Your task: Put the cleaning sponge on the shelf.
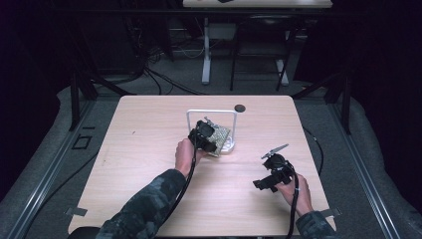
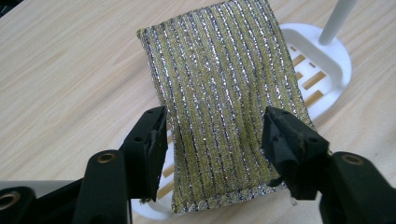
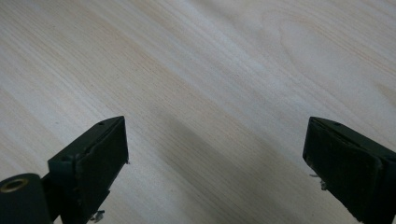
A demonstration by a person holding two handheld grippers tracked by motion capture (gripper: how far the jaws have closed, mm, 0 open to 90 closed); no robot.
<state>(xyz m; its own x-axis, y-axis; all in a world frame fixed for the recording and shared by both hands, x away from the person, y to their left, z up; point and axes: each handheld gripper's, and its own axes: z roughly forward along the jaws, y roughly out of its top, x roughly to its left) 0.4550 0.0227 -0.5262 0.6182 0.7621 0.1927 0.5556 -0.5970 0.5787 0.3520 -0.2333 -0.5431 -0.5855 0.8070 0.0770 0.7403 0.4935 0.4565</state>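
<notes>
Item 1, left gripper [image 2: 212,135]: held over the white rack, jaws set on either long edge of the scouring pad [image 2: 224,98]. The jaws look closed against the pad's sides, though whether they press firmly or merely touch is hard to judge. In the high view the same gripper [image 1: 205,134] sits at the table's middle, just under the rack's wire arch.

Item 2, scouring pad: gold-and-silver striped, lying flat across the white rack [image 2: 327,70], its near end overhanging the rack's near edge, its far end reaching the slotted base.

Item 3, rack: white slotted tray with upright hoop [image 1: 211,112], standing on the wooden table [image 1: 149,129].

Item 4, right gripper [image 3: 215,172]: jaws wide apart, nothing between them, bare table [image 3: 210,70] below. It hovers well apart from the rack, idle.

Status, as judged: the pad is either just being set down or about to be lifted; release or lift remains.
</notes>
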